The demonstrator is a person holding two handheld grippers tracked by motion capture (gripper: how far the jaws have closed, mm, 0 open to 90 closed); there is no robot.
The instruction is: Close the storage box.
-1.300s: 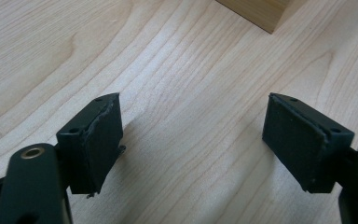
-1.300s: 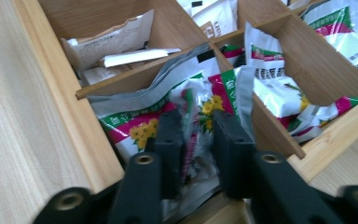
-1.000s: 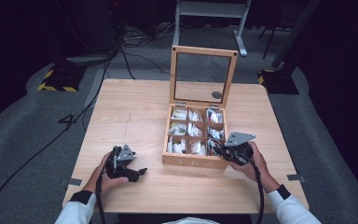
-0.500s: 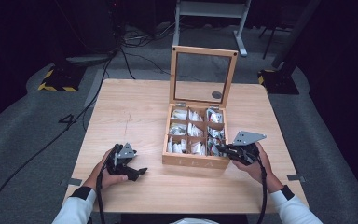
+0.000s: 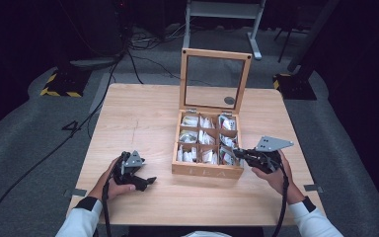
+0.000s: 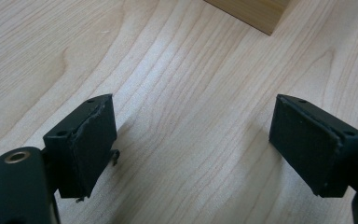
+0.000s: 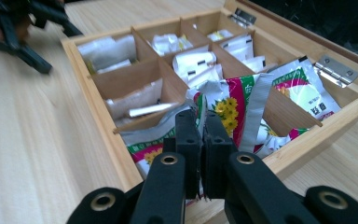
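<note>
A: Starting at the left, the left claw (image 5: 145,181) is lying low over the worktop (image 5: 143,123), held in the person's left hand (image 5: 114,183). Its jaws are standing wide apart with nothing but bare wood between them, and they have just been opening a little further. It is sitting in the same spot as a second ago, well short of the box.

B: And the box itself?

A: The wooden tea box (image 5: 206,170) is sitting in the middle of the worktop, its glass lid (image 5: 214,81) standing upright at the far side. The compartments are holding white and silver sachets.

B: What is happening on the right?

A: The right claw (image 7: 202,122) is pinching a tea sachet (image 7: 235,109), a foil one with yellow flowers on red and green, and the jaws are pressed nearly together on it. The sachet is sitting partly raised above the near right corner compartment, its lower end still inside the box.

B: Any change from before?

A: Yes. A second ago that claw was reaching down into the corner compartment; now the right hand (image 5: 276,173) is drawing back towards the worktop's right edge and slightly upward, and the grey plate on top is showing farther right, beside the box.
</note>
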